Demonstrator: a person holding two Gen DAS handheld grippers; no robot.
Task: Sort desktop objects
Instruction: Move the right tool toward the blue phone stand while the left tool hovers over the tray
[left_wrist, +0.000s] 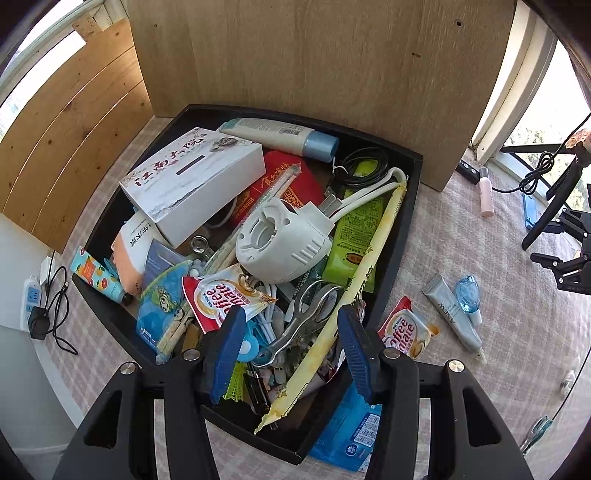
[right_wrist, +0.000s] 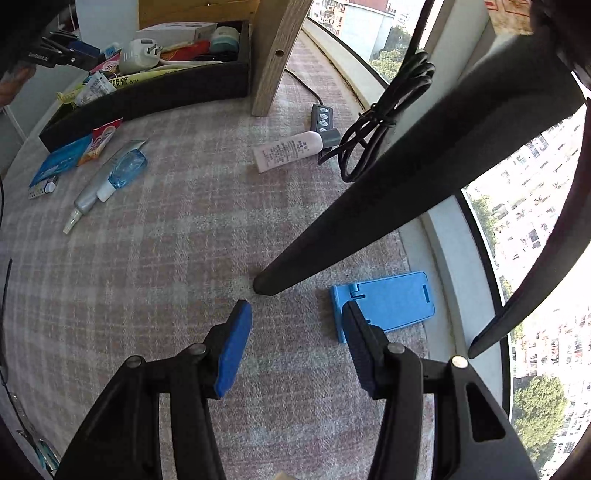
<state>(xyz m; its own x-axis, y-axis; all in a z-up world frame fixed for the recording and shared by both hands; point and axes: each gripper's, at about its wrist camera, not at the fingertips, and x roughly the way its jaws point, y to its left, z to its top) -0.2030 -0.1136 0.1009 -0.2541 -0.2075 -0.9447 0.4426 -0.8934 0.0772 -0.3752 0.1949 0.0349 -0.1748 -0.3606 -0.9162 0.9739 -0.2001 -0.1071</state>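
left gripper (left_wrist: 291, 332) hovers open over the crammed black tray (left_wrist: 413, 192), right gripper (right_wrist: 295, 325) open and empty
metal tongs (left_wrist: 310, 314), centre-low, look stiff and slippery; grip the narrow middle

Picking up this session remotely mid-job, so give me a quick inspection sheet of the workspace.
Surface: plaid cloth, largely bare centre.
Job's things: black tray heaped with white box, plug, scissors.
Clutter: silver tube, pink tube, blue phone stand loose on cloth.
Grippers: left gripper open over tray; right gripper open, empty.
Cables: black coil; power strip.
Surroundings: window, wooden panel.
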